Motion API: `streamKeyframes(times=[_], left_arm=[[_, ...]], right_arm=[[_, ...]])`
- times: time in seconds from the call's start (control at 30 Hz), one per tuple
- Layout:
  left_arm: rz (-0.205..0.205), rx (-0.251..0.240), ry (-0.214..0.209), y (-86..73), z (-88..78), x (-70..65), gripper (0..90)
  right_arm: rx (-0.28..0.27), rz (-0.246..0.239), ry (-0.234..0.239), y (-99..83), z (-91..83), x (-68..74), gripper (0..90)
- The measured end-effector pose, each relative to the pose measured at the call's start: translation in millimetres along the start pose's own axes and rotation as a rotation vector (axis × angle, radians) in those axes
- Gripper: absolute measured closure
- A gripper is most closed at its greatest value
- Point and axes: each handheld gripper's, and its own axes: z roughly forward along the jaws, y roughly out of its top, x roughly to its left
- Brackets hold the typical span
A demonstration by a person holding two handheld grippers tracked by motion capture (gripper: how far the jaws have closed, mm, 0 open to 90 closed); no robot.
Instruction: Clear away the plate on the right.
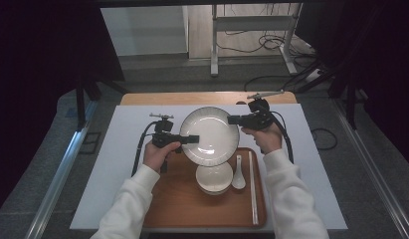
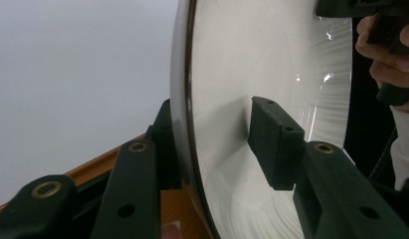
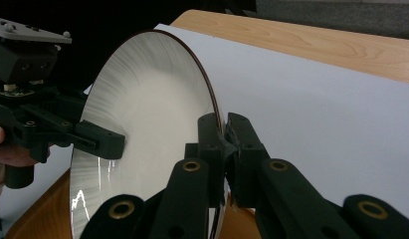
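Note:
A white plate (image 1: pixel 209 134) with a thin dark rim is held tilted above the far end of a wooden tray (image 1: pixel 174 201). My right gripper (image 1: pixel 233 119) is shut on the plate's right rim; in the right gripper view its jaws (image 3: pixel 224 124) pinch the edge of the plate (image 3: pixel 142 99). My left gripper (image 1: pixel 192 139) straddles the left rim. In the left gripper view one jaw lies against the back of the plate (image 2: pixel 271 64) and the other stands off its inner face, so this gripper (image 2: pixel 214 112) is open around the rim.
On the tray stand a white bowl (image 1: pixel 214 178), a white spoon (image 1: pixel 238 177) and a pair of chopsticks (image 1: pixel 252 184). The tray lies on a white sheet (image 1: pixel 120 149) over a wooden table (image 1: pixel 142 98). Cables and a metal stand are on the floor beyond.

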Motion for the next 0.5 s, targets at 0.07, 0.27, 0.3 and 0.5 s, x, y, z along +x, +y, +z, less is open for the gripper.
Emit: streamKeyframes(times=[0.07, 0.27, 0.3, 0.5], left_arm=[[-0.023, -0.01, -0.03, 0.6, -2.1, 3.0, 63.4], [-0.063, -0.047, -0.148, 2.9, -12.6, 13.4, 77.8], [-0.059, -0.046, -0.14, 3.0, -13.1, 12.9, 77.9], [-0.118, -0.05, -0.146, 5.7, -19.9, 16.3, 79.8]], right_arm=[[-0.003, 0.005, 0.005, -0.1, -0.2, -1.1, 86.6], [0.001, 0.016, 0.049, -1.2, -1.4, -7.1, 86.2], [0.006, 0.01, 0.047, -1.6, -0.6, -7.2, 86.2], [0.024, 0.024, 0.067, -6.0, 4.8, -10.0, 86.6]])
